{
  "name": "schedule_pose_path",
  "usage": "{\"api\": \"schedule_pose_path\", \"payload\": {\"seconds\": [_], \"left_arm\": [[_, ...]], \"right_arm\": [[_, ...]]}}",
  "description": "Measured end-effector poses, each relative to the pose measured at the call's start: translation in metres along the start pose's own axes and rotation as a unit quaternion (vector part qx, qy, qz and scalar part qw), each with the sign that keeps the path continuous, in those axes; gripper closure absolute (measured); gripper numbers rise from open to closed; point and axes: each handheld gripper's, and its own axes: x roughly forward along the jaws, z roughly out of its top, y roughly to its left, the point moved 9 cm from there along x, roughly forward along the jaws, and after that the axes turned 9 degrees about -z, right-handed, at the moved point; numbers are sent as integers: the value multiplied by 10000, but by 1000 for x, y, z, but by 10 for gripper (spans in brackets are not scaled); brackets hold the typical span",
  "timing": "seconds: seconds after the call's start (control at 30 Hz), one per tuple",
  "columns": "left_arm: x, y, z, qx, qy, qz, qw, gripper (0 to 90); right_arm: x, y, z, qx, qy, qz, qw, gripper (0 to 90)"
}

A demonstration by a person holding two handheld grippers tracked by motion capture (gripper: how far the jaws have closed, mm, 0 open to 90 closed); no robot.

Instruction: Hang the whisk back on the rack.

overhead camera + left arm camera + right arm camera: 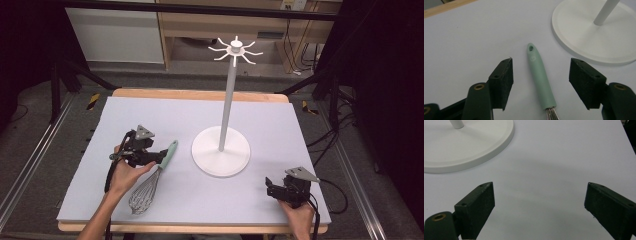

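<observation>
Whisk lies flat on the bench, near its left front, mint-green handle pointing toward the white stand, wire head toward the person. Left claw straddles the handle, jaws apart, a gap on each side, pads not touching it. Right claw rests wide open over bare bench at front right, holding nothing. Judgement: light utensil; handle stiff, smooth, tapered, possibly a little slippery; wire loops springy and easily bent. Best grip is mid-handle, across its width, clear of the wires and of the hanging hole at the tip.
</observation>
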Motion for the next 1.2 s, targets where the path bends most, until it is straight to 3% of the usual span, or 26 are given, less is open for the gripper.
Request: {"api": "schedule_pose_path", "payload": {"seconds": [0.27,0.73,1.2], "left_arm": [[6,1,-5,24,261,2,9997,379],[16,0,-17,-115,653,-43,9978,410],[28,-6,-29,-319,1033,-199,9939,495]], "right_arm": [[1,1,-1,-34,34,20,10000,100],[1,1,-1,-24,60,25,10000,100],[1,1,-2,-28,75,39,10000,100]]}}
